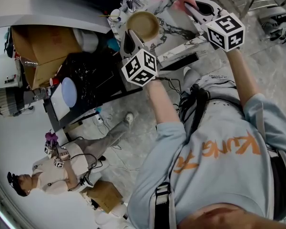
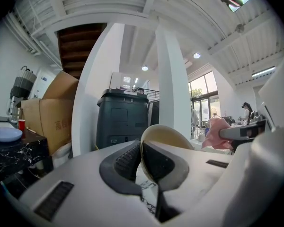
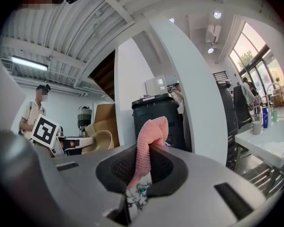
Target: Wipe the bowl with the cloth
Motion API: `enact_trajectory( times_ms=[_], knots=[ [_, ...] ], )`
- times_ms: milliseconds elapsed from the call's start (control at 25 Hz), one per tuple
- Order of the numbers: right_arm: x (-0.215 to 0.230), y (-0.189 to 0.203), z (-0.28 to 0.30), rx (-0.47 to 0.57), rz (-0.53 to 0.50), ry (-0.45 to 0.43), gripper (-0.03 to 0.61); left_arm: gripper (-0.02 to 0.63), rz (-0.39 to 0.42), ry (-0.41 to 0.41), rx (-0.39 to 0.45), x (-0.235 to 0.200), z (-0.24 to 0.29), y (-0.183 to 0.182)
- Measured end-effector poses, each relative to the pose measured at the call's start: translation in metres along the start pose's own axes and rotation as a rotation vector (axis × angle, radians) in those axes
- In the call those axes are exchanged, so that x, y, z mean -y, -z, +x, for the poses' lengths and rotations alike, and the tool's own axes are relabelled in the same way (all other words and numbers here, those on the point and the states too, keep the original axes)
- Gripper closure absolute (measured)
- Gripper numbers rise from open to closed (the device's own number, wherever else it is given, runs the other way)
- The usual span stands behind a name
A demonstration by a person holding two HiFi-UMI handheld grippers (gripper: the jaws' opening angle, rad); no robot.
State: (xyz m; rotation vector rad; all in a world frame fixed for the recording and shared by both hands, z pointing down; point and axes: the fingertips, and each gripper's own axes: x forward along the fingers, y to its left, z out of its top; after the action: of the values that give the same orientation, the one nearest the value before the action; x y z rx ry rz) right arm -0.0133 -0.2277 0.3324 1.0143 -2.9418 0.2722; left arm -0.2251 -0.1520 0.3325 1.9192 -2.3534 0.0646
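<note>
A tan bowl (image 1: pixel 143 25) is held tilted over the marble table (image 1: pixel 177 28), with my left gripper (image 1: pixel 132 37) shut on its rim. In the left gripper view the bowl's rim (image 2: pixel 163 138) sits pinched between the jaws of the left gripper (image 2: pixel 141 161). A pink cloth (image 1: pixel 183 0) hangs from my right gripper (image 1: pixel 190 6), just right of the bowl. In the right gripper view the cloth (image 3: pixel 149 143) stands up from the shut right gripper (image 3: pixel 142 168), and the bowl (image 3: pixel 102 141) shows to the left. The cloth (image 2: pixel 217 132) does not touch the bowl.
A black counter (image 1: pixel 93 80) with a pale blue plate (image 1: pixel 69 92) stands left of the table, with cardboard boxes (image 1: pixel 43 46) behind it. A person (image 1: pixel 62 168) sits on the floor at lower left. A black bin (image 2: pixel 123 119) and a white sink counter (image 3: pixel 270 136) stand farther off.
</note>
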Motion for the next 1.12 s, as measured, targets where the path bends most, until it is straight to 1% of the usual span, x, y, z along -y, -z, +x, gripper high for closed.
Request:
enact_trajectory(
  times_ms=[400,1120],
  knots=[
    [0.008,-0.002,0.001,0.019,-0.018,0.05,0.529,0.58,-0.008,-0.005,-0.01,-0.007,0.001,0.006],
    [0.016,0.004,0.008,0.016,-0.012,0.064,0.529,0.58,-0.015,0.002,-0.035,-0.009,0.011,0.018]
  ],
)
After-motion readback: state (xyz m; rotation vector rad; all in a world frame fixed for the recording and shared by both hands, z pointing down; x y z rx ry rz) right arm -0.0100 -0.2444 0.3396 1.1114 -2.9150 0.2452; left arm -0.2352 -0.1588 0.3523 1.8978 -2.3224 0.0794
